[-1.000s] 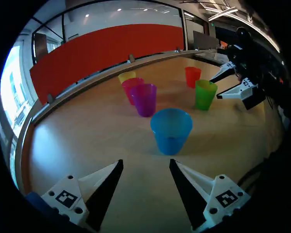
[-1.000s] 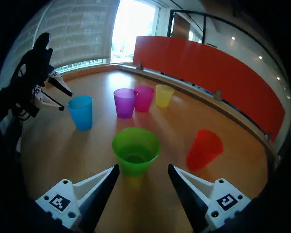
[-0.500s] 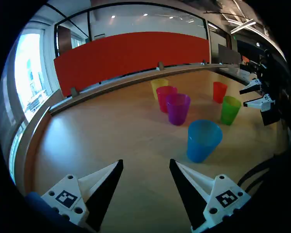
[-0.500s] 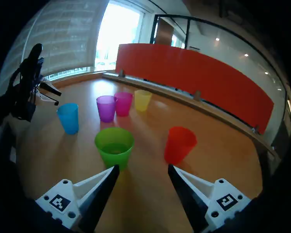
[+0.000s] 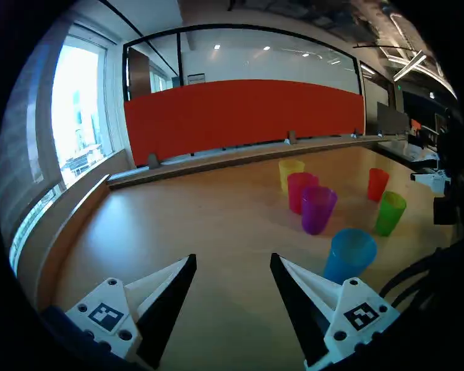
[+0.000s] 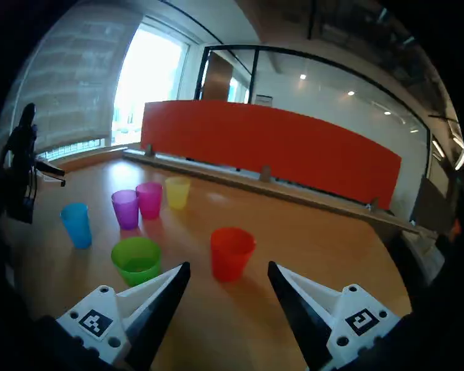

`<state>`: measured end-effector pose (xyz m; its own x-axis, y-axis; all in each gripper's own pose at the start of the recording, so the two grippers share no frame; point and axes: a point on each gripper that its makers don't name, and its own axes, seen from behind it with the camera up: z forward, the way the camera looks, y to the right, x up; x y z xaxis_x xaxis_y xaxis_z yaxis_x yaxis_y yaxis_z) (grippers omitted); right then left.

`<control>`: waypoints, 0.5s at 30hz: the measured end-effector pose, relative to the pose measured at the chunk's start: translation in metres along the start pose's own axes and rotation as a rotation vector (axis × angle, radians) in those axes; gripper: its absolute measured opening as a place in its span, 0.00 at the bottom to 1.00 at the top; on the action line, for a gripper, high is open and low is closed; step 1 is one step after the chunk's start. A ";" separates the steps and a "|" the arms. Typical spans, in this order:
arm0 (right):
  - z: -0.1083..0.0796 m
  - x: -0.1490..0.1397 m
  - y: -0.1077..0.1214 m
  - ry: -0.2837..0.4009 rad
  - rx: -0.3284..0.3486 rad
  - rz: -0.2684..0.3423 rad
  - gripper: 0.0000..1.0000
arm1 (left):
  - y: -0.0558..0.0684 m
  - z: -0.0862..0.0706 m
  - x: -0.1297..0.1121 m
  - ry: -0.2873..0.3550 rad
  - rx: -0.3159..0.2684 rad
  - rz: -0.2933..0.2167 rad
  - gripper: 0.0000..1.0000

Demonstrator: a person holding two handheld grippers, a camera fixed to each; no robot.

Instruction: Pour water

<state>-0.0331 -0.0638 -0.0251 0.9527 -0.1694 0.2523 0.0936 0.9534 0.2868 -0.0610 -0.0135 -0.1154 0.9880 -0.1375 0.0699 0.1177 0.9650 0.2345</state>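
Low in the left gripper view, the left gripper [image 5: 232,255] has its jaws wide open and holds nothing. The blue cup [image 5: 351,253] stands just right of them on the desk [image 5: 189,216]. Low in the right gripper view, the right gripper [image 6: 227,264] is open and empty too, with the red cup [image 6: 232,242] ahead and the green cup [image 6: 136,260] at its left. These cups look light. A bumping jaw could tip one and spill. The purple cup [image 5: 317,209] and pink cup [image 5: 301,190] stand close, so grabbing one may knock the other.
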 end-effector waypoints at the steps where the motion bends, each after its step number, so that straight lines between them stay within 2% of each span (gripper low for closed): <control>1: -0.001 0.003 0.003 0.013 -0.013 0.004 0.97 | -0.001 0.000 0.002 0.010 0.006 -0.006 0.88; 9: -0.007 0.024 0.032 0.133 -0.132 0.049 0.97 | -0.011 -0.005 0.025 0.120 0.056 -0.060 0.88; 15: -0.017 0.037 0.046 0.236 -0.190 0.127 0.97 | -0.020 -0.013 0.045 0.214 0.099 -0.072 0.88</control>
<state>0.0113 -0.0218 -0.0184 0.9989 -0.0053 0.0473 0.0013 0.9965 0.0834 -0.0180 -0.0358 -0.1297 0.9773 -0.1448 -0.1546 0.1888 0.9263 0.3261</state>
